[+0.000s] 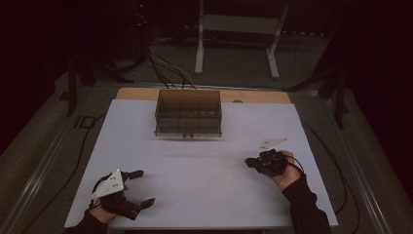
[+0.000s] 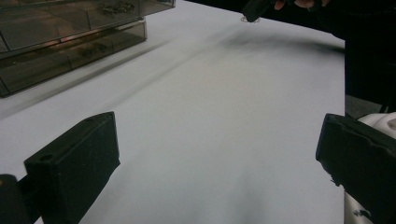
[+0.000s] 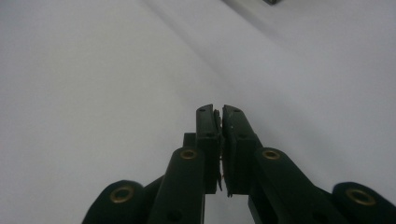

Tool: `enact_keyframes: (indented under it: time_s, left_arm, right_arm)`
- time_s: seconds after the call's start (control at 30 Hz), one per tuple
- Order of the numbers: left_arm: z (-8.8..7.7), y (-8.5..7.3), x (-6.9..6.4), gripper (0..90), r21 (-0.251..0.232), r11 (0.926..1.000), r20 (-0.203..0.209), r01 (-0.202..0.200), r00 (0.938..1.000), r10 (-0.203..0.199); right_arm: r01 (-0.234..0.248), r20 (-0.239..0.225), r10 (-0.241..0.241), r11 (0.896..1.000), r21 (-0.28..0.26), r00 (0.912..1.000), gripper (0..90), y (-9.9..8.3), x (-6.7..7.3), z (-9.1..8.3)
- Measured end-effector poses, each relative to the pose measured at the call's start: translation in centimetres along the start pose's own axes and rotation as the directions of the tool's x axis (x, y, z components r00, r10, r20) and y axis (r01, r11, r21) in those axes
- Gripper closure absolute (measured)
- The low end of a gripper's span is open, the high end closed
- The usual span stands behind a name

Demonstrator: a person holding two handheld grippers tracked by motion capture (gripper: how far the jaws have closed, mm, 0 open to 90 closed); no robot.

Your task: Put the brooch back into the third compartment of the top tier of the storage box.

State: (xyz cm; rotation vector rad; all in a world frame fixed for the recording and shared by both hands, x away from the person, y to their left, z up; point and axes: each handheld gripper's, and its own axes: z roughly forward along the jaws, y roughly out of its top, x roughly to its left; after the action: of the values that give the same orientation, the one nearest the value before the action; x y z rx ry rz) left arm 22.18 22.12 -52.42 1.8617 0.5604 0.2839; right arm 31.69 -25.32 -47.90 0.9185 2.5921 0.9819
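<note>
My left gripper point(image 1: 144, 187) rests at the table's near left corner, open wide, with bare white tabletop between its fingers point(image 2: 217, 126). My right gripper point(image 1: 248, 162) hangs a little above the right side of the table, pointing left, and is shut point(image 3: 220, 109). A thin ragged edge shows between its pads, and I cannot tell what it is. In the left gripper view the right gripper's tip point(image 2: 254, 9) has a tiny pale speck under it, too small to name. A smoky transparent drawer box point(image 1: 188, 113) stands at the back middle with small metal parts inside point(image 2: 70, 37).
The white table top point(image 1: 195, 165) spreads between the grippers and the box. Behind the table stand a white metal frame point(image 1: 238, 24) and dark cables point(image 1: 165, 68) on the floor. A black sleeve covers the right forearm point(image 1: 304, 204).
</note>
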Motion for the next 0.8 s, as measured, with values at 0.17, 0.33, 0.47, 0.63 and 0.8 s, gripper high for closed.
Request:
enact_keyframes:
  time_s: [0.17, 0.33, 0.47, 0.63, 0.8]
  left_arm:
    - [0.0, 0.0, 0.0, 0.5, 0.001, 1.0000, 0.000, -0.003, 1.0000, 0.003]
    - [0.0, 0.0, -0.1, 0.5, 0.001, 1.0000, 0.000, -0.003, 1.0000, 0.003]
    - [-0.1, 0.0, 0.0, 0.5, -0.008, 1.0000, 0.002, 0.006, 1.0000, -0.006]
    - [-0.2, 0.1, 0.0, 0.5, -0.008, 1.0000, 0.003, 0.003, 1.0000, -0.003]
    - [-0.2, 0.1, 0.0, 0.5, -0.010, 0.9999, 0.000, 0.002, 1.0000, -0.002]
  right_arm:
    - [0.013, -0.003, -0.013, 1.000, -0.004, 0.9999, 86.3, 0.7, 0.1, 0.0]
    - [0.028, -0.004, -0.028, 1.000, -0.011, 0.9996, 86.3, 1.5, 0.2, 0.0]
    - [0.038, -0.006, -0.038, 0.999, -0.015, 0.9993, 86.3, 2.1, 0.2, 0.0]
    - [0.059, -0.012, -0.059, 0.998, -0.020, 0.9982, 86.3, 3.5, 0.4, 0.3]
    - [0.064, -0.018, -0.065, 0.997, -0.030, 0.9977, 86.3, 4.2, 0.5, 0.4]
